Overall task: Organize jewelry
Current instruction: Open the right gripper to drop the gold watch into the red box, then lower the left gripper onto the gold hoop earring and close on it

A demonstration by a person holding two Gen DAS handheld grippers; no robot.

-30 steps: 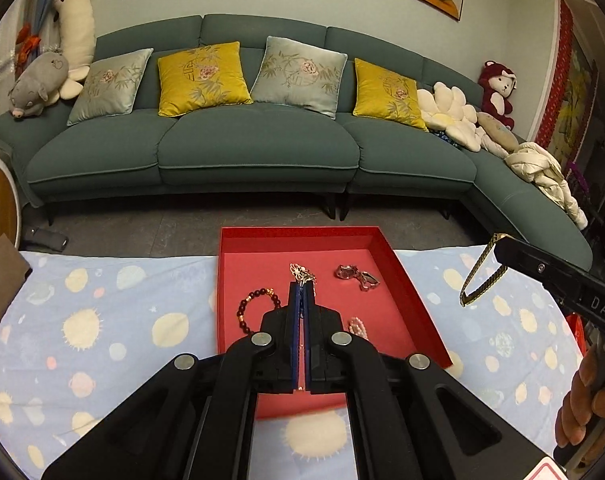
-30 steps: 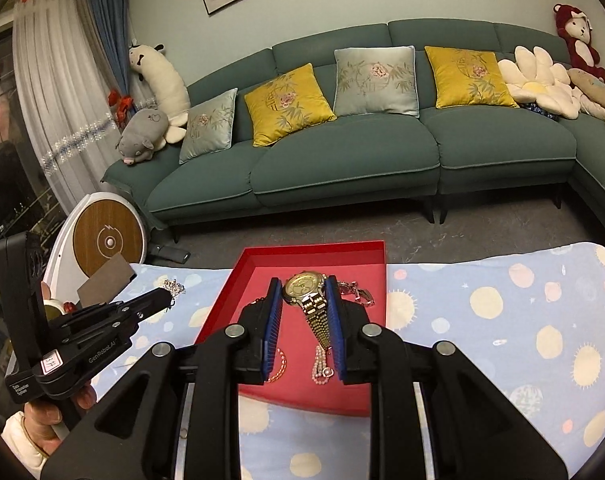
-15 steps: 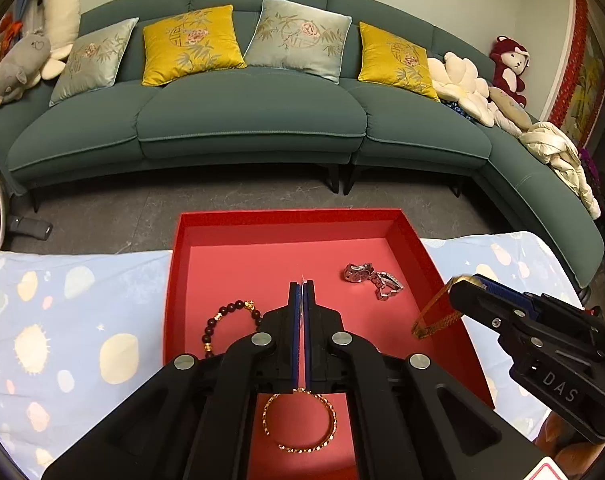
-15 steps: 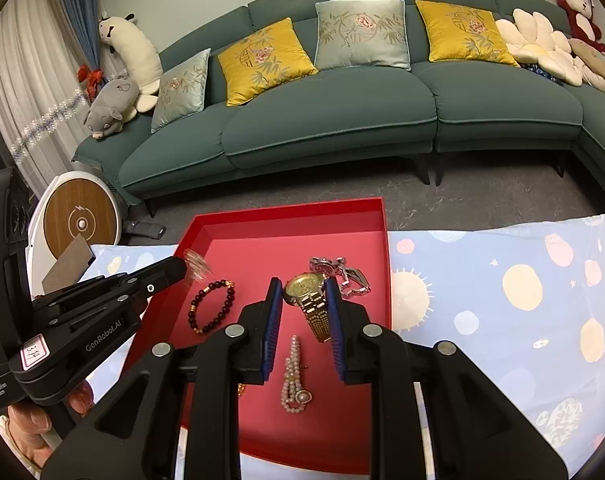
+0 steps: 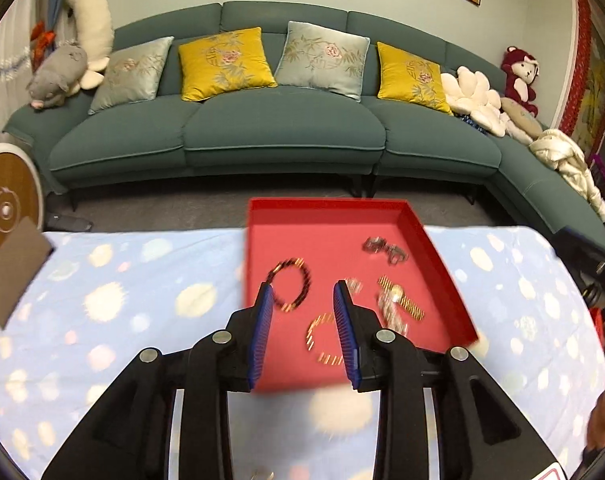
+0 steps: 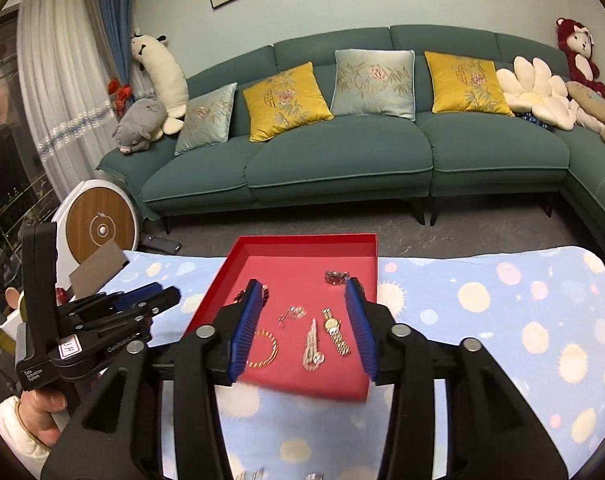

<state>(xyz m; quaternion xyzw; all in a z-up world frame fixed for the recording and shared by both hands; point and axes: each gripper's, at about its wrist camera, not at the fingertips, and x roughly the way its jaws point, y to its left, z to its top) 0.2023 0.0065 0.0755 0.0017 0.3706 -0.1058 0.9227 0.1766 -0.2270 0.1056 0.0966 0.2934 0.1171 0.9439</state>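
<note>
A red tray [image 6: 302,248] [image 5: 326,212] lies on the spotted blue cloth. In it are a gold watch [image 6: 335,331] [image 5: 400,298], a gold chain bracelet [image 6: 267,349] [image 5: 322,336], a dark bead bracelet [image 5: 292,288], a pearl strand [image 6: 312,347], a small silver brooch [image 6: 292,313] and a silver piece [image 6: 336,277] [image 5: 384,249] at the far side. My left gripper [image 5: 302,294] [image 6: 164,296] is open and empty, above the tray's near left part. My right gripper [image 6: 302,288] is open and empty, above the tray's near end.
The table's blue spotted cloth [image 6: 502,320] spreads around the tray. A brown card [image 5: 14,264] lies at the far left. A green sofa [image 6: 342,160] with cushions stands behind; a round wooden-faced machine [image 6: 100,230] stands on the floor at left. Small silver items [image 6: 258,474] show at the bottom edge.
Both grippers have opened. The right one has let go of the gold watch, which now lies in the tray. The left one has let go of its small piece. Both have drawn back.
</note>
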